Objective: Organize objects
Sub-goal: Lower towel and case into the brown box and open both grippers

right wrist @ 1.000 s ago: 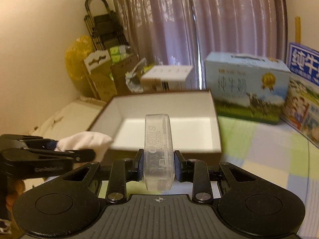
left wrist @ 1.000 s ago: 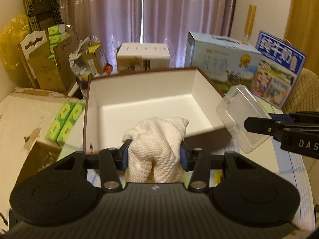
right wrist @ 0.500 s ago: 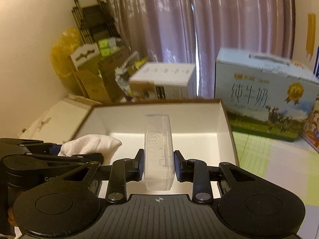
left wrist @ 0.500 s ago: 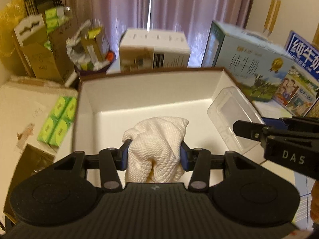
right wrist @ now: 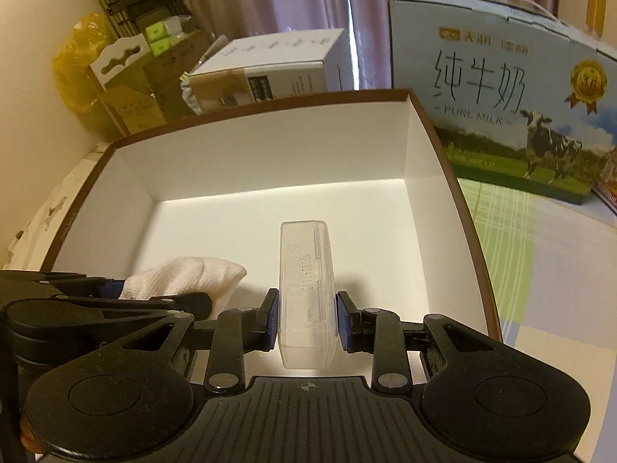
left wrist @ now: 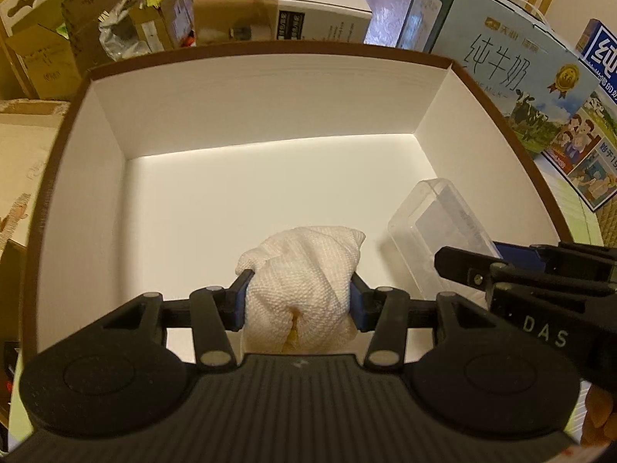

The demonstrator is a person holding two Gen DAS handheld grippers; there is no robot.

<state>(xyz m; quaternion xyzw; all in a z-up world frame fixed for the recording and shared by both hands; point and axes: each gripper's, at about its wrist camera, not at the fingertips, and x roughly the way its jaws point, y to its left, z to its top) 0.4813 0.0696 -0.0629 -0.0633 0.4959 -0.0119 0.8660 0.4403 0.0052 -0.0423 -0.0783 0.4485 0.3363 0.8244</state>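
A brown-rimmed cardboard box with a white inside (left wrist: 270, 92) (right wrist: 270, 142) fills both views, open at the top. My left gripper (left wrist: 299, 301) is shut on a crumpled white cloth (left wrist: 304, 285) and holds it over the box's near edge, inside the rim. The cloth also shows in the right wrist view (right wrist: 185, 277). My right gripper (right wrist: 306, 320) is shut on a clear plastic case (right wrist: 306, 289), held on edge over the box's near right part. The case shows in the left wrist view (left wrist: 435, 227), right of the cloth.
A blue milk carton (right wrist: 501, 85) stands right of the box, with a second blue carton (left wrist: 601, 50) beyond it. A white carton (left wrist: 277, 11) sits behind the box. Brown boxes and clutter (left wrist: 77, 31) stand at the back left. A checked tablecloth (right wrist: 540, 270) lies right.
Both grippers moved forward and down over the box. The cloth and the clear case, earlier in front of the box's near wall, now hang inside its rim.
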